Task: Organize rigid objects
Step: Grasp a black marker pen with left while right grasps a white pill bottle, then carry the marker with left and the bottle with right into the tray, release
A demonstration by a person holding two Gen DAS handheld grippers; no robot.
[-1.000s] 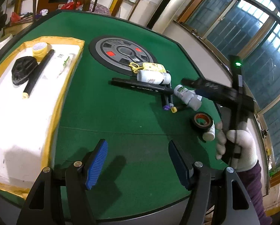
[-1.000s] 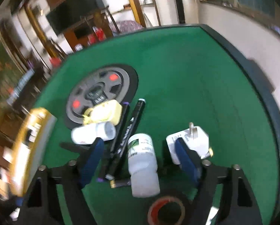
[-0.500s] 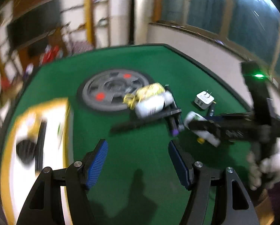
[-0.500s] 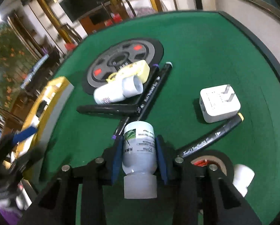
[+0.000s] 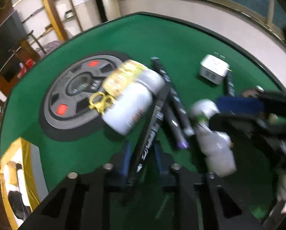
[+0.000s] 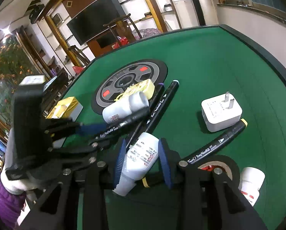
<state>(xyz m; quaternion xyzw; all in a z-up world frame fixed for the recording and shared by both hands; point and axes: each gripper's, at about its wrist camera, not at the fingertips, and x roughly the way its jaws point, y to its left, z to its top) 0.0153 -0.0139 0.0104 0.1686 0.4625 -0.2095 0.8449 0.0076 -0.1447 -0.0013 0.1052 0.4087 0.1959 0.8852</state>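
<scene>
A long black marker (image 5: 152, 128) runs from the pile down between the blue pads of my left gripper (image 5: 141, 159), which is shut on its near end. In the right wrist view the same marker (image 6: 127, 119) sticks out of the left gripper (image 6: 93, 134), held by a white-gloved hand. My right gripper (image 6: 141, 159) is shut on a small white bottle (image 6: 143, 149) with a printed label, its cap towards the camera. That bottle (image 5: 215, 145) also shows blurred at the right of the left wrist view.
On the green table lie a grey weight plate (image 6: 127, 80), a larger white bottle (image 6: 123, 109), a yellow case (image 6: 143, 88), two more black markers, a white plug adapter (image 6: 221, 111), a yellow-capped marker (image 6: 215, 145), a black tape roll (image 6: 225, 164) and another small bottle (image 6: 250, 182). A yellow-rimmed tray (image 5: 4, 172) is at the left.
My left gripper swung in over the pile, rolled, and closed on the black marker. My right gripper, open a second ago, closed on the small white bottle and then stayed put.
</scene>
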